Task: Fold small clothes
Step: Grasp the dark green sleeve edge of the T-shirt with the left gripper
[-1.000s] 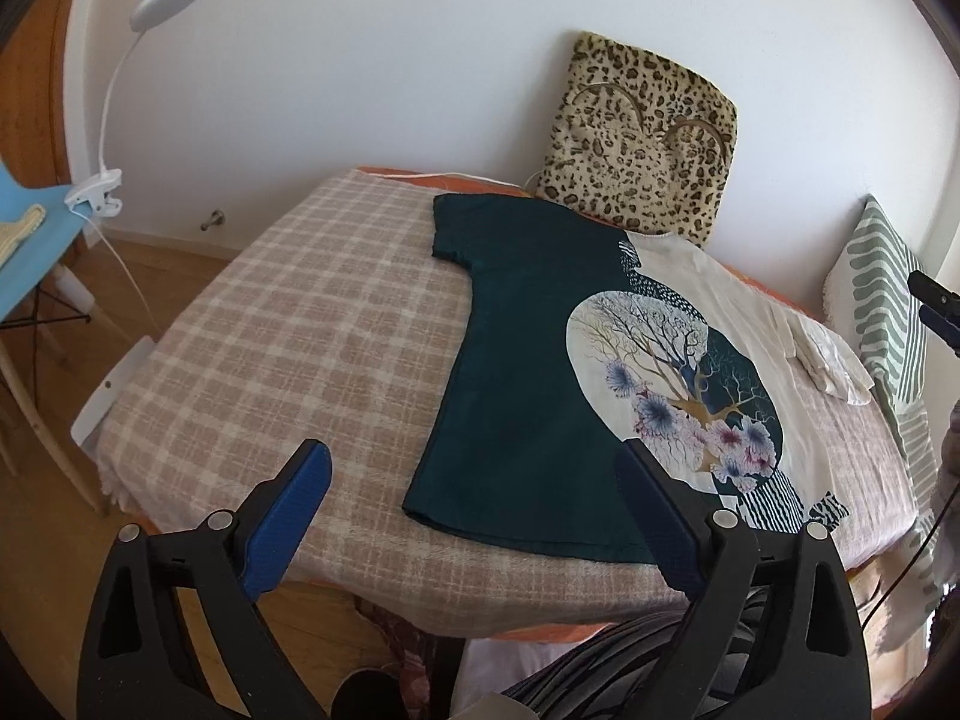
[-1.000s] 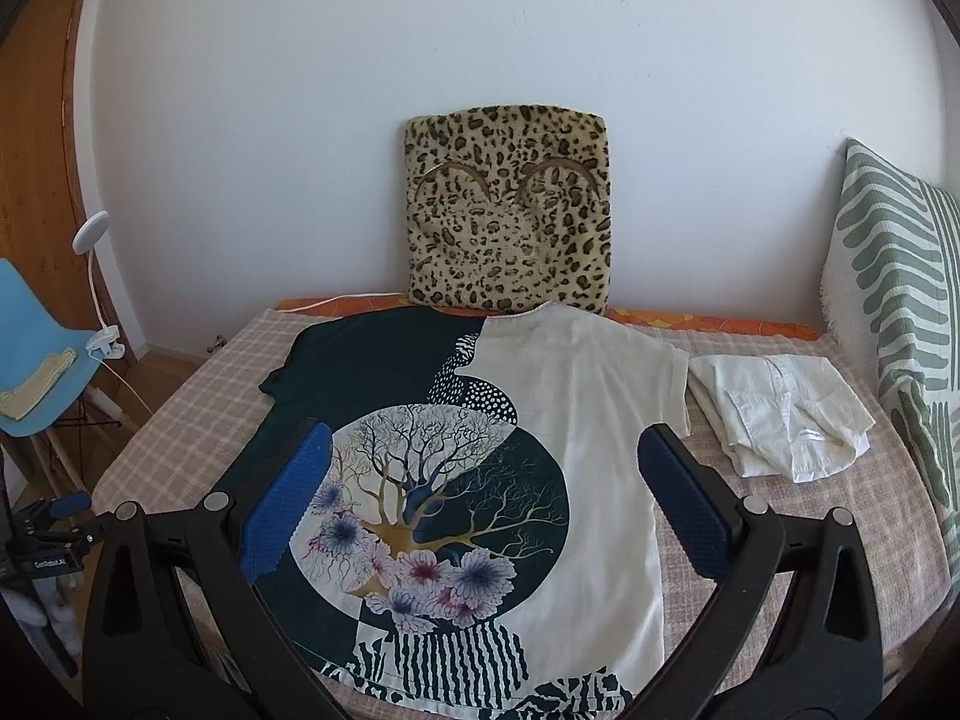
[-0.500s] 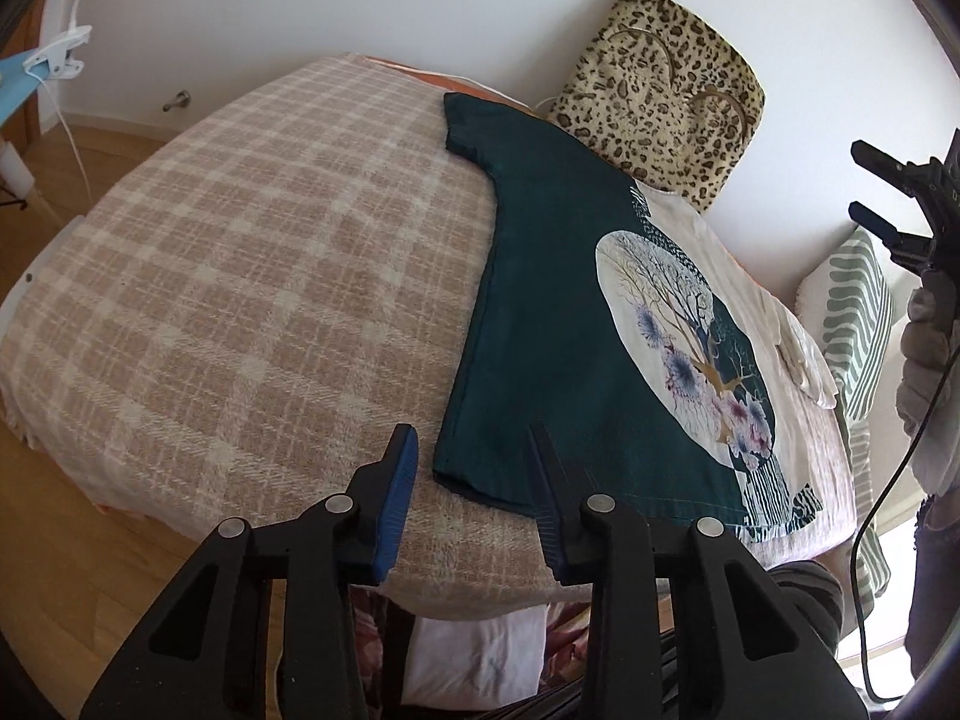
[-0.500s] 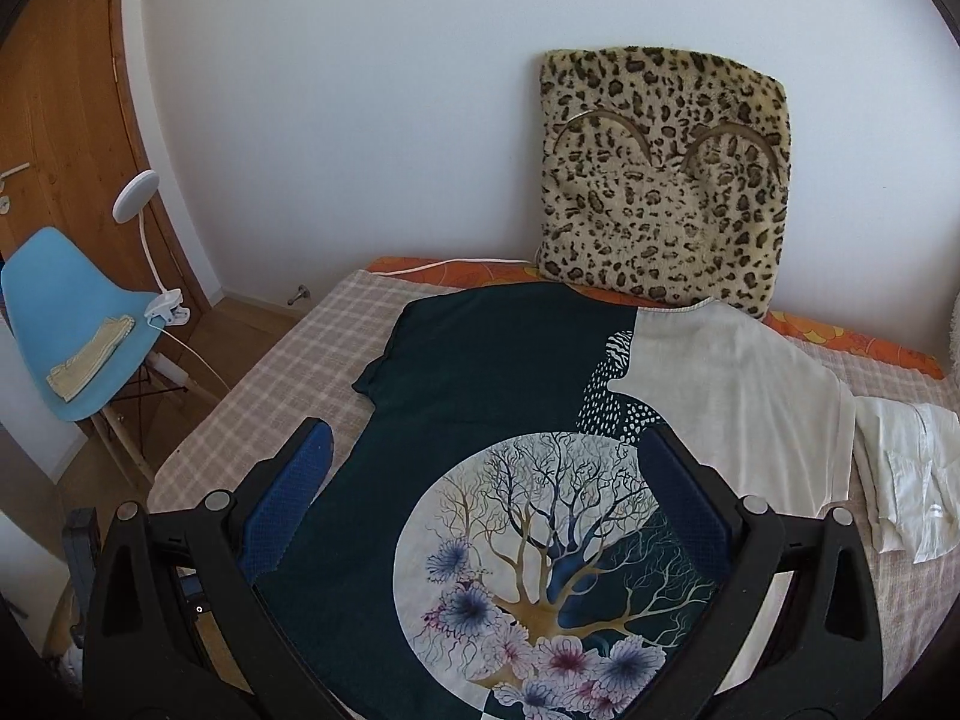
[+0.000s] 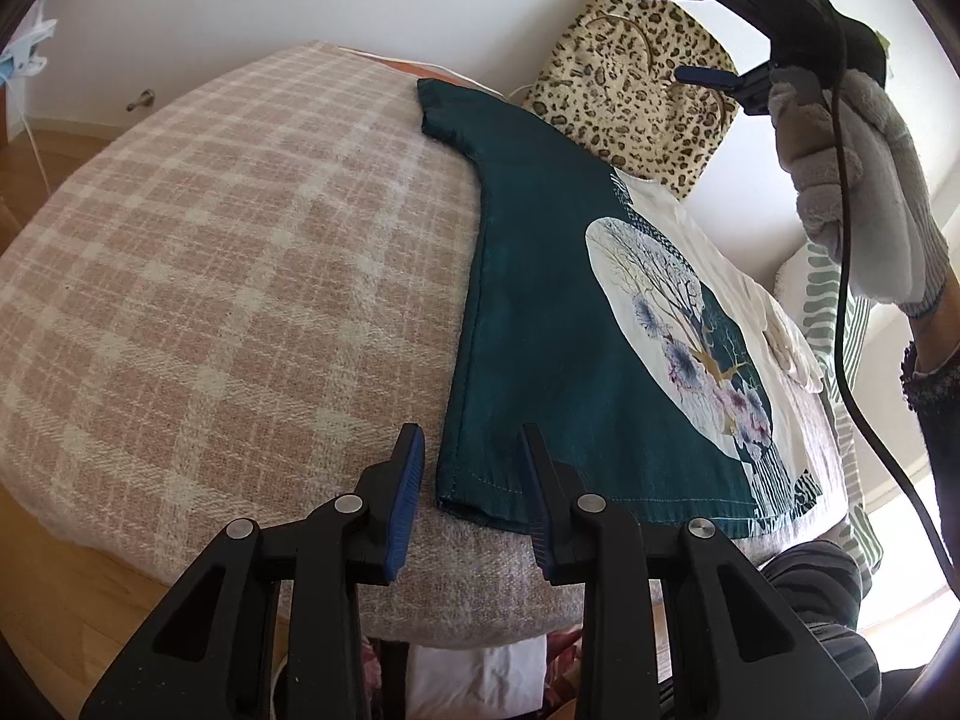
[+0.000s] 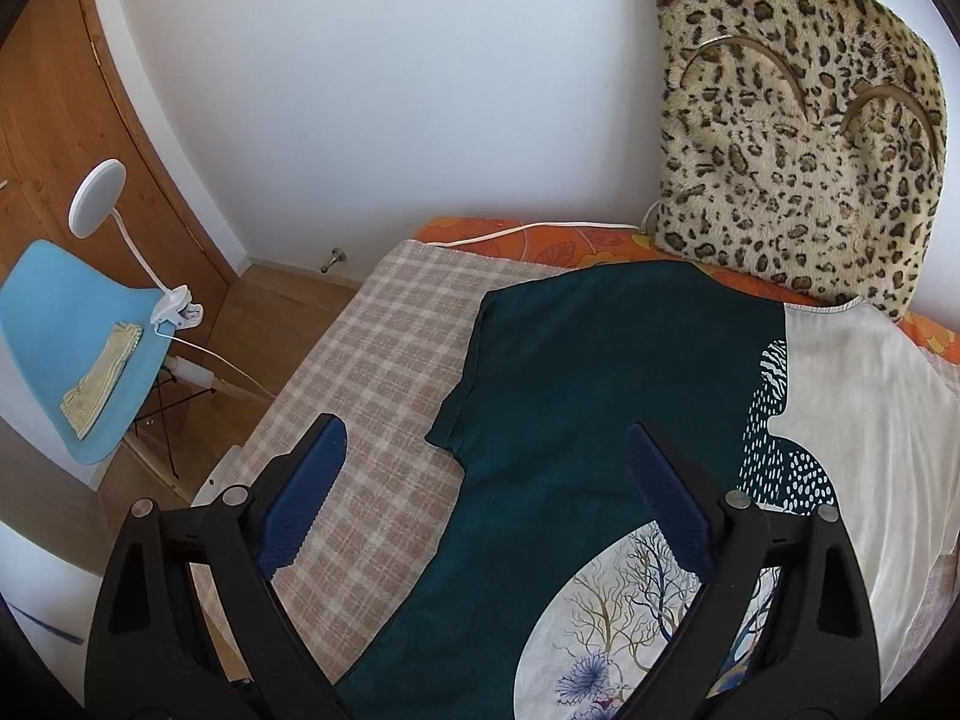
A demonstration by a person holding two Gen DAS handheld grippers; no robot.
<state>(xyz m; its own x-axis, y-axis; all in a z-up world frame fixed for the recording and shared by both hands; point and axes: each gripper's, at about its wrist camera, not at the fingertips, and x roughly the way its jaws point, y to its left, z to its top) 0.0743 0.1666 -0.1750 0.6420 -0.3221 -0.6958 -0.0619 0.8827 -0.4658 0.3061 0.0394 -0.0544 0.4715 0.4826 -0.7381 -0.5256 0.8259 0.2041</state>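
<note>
A dark green and cream T-shirt [image 5: 540,312] with a round tree print lies flat on the plaid bed cover [image 5: 228,276]. My left gripper [image 5: 474,480] is open, its jaws half closed and straddling the shirt's near bottom corner at the bed edge. My right gripper [image 6: 486,498] is wide open and empty, held above the shirt's [image 6: 570,372] left sleeve and shoulder. The right gripper also shows in the left wrist view [image 5: 708,36], high above the shirt in a gloved hand.
A leopard-print cushion [image 6: 798,138] leans on the wall behind the shirt. A folded white garment [image 5: 786,336] lies at the bed's far right, next to a green-striped pillow [image 5: 840,324]. A blue chair [image 6: 72,336] with a clip lamp [image 6: 96,204] stands left of the bed.
My left gripper moved down to the shirt's near corner and its jaws narrowed. My right gripper moved left and forward over the shirt's left shoulder, staying wide open.
</note>
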